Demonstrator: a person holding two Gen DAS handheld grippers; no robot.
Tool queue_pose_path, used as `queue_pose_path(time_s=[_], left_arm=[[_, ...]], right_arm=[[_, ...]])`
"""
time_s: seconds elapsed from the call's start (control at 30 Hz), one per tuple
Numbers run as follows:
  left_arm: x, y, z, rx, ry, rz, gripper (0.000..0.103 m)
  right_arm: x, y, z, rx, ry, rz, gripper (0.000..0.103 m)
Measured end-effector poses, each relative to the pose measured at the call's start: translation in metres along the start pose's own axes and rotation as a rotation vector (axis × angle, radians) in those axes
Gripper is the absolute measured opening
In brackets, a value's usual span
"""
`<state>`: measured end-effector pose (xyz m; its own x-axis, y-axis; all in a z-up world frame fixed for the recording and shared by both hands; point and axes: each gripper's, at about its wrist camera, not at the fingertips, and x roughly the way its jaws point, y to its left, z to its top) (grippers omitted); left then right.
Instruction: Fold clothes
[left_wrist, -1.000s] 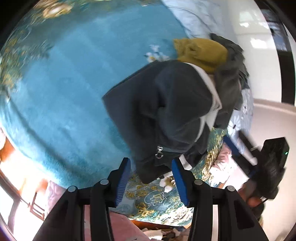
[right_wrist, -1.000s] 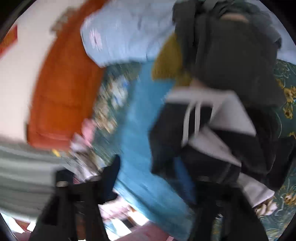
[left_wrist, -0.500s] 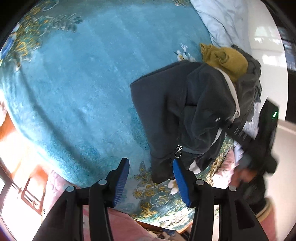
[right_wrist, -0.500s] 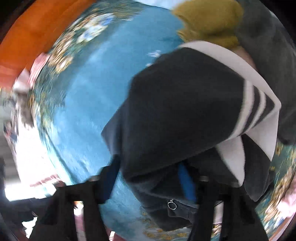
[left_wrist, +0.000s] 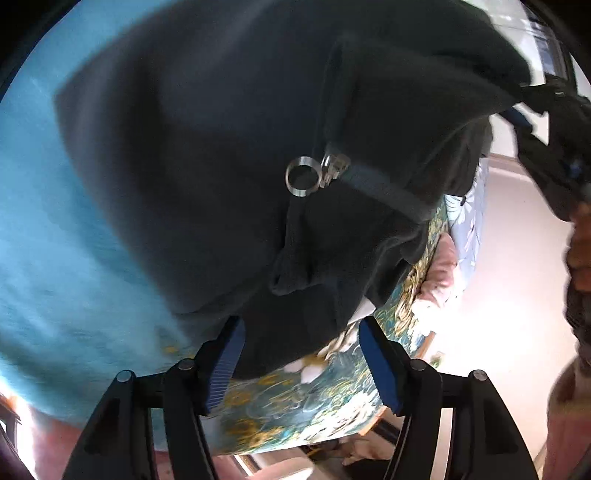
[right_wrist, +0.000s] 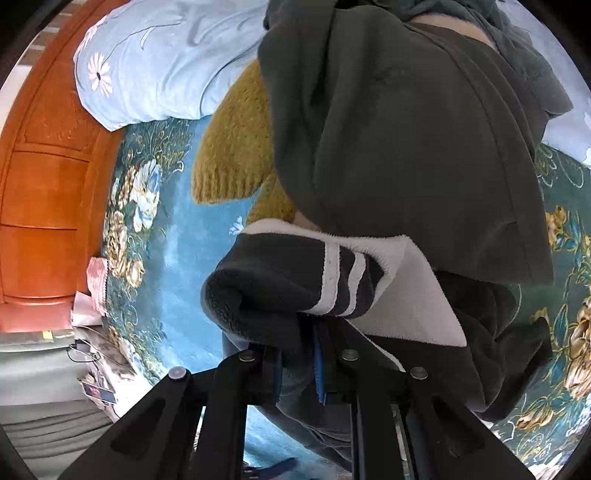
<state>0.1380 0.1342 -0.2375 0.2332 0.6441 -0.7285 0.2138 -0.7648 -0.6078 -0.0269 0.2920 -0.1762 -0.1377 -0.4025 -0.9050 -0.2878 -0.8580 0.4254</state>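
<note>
Dark grey fleece jacket (left_wrist: 221, 147): crumpled, lying on the blue floral bedspread, filling most of the left wrist view. Zipper w/ round metal ring pull (left_wrist: 301, 180) faces up; zip tape runs diagonally away to the right. Bottom edge of fabric droops toward the near edge of the bed. In right wrist view the same jacket (right_wrist: 280, 280) shows a rolled fold w/ two white stripes (right_wrist: 341, 280) and a white fleece lining panel (right_wrist: 413, 306) exposed beside it. Olive-grey garment (right_wrist: 406, 129): draped over and behind the jacket, overlapping its top. Mustard knit sweater (right_wrist: 236, 147): bunched, partly under the olive-grey piece, ribbed hem visible.
</note>
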Motion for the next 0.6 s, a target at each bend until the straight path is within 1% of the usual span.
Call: queue_pose_path(time_s=[0.1, 0.17, 0.23, 0.3, 0.33, 0.37, 0.4, 0.43, 0.53, 0.6], left_arm=[[0.018, -0.009, -0.002, 0.012, -0.029, 0.006, 0.068], [0.028, -0.021, -0.003, 0.071, -0.064, 0.066, 0.069], [0.037, -0.027, -0.001, 0.092, -0.073, 0.126, 0.069], [0.045, -0.028, 0.003, 0.097, -0.081, 0.215, 0.065], [0.049, -0.029, 0.005, 0.100, -0.085, 0.260, 0.049], [0.050, -0.029, 0.007, 0.105, -0.085, 0.286, 0.013], [0.048, -0.029, 0.008, 0.112, -0.083, 0.299, 0.010], [0.039, -0.029, 0.009, 0.121, -0.093, 0.310, 0.009], [-0.003, -0.029, 0.013, 0.149, -0.155, 0.336, 0.008], [-0.038, -0.024, 0.016, 0.150, -0.201, 0.350, 0.008]], right_arm=[[0.005, -0.002, 0.005, -0.007, 0.009, 0.006, 0.014], [0.008, -0.001, 0.010, -0.017, 0.014, 0.009, 0.014], [0.008, -0.002, 0.013, -0.019, 0.019, 0.015, 0.014], [0.010, -0.003, 0.016, -0.015, 0.023, 0.025, 0.014], [0.010, -0.003, 0.017, -0.011, 0.025, 0.031, 0.014], [0.010, -0.004, 0.016, -0.006, 0.026, 0.038, 0.014], [0.010, -0.004, 0.016, -0.001, 0.028, 0.045, 0.014], [0.009, -0.005, 0.015, 0.000, 0.030, 0.052, 0.014], [0.004, -0.006, 0.010, 0.011, 0.020, 0.090, 0.014], [-0.001, -0.012, 0.006, 0.067, -0.003, 0.144, 0.014]])
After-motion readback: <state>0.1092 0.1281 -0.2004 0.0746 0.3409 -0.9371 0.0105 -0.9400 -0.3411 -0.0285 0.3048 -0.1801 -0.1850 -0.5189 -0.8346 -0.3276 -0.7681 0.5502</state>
